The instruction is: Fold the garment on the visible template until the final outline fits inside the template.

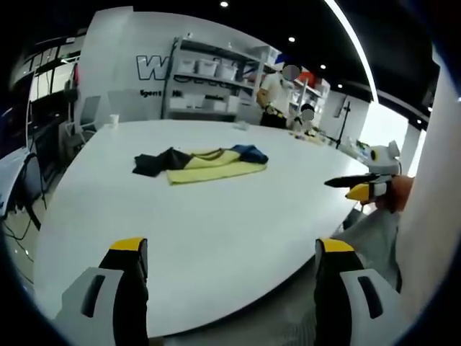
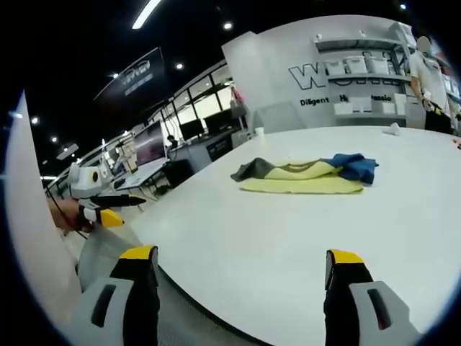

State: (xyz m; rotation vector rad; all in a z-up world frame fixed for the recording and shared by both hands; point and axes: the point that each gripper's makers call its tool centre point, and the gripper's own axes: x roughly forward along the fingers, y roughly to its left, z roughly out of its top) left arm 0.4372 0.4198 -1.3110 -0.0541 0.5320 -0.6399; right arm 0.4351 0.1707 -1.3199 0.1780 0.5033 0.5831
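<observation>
A yellow garment point(image 1: 213, 166) with a black sleeve at one end and a blue part at the other lies bunched on the white table point(image 1: 216, 231), well beyond the jaws. It also lies far ahead as the garment point(image 2: 306, 177) in the right gripper view. I cannot make out a template outline on the table. My left gripper point(image 1: 232, 249) stands open over the table's near edge, nothing between its yellow-tipped jaws. My right gripper point(image 2: 241, 256) is open too, likewise empty. The right gripper point(image 1: 364, 186) comes in from the right side, and the left gripper point(image 2: 101, 210) from the left, each held by a hand.
A white cup point(image 1: 114, 119) stands near the table's far edge, also seen as the cup point(image 2: 259, 132). Shelves with white bins point(image 1: 209, 79) line the back wall, and people point(image 1: 274, 97) stand there. Desks with monitors point(image 2: 151, 148) lie beyond the table's side.
</observation>
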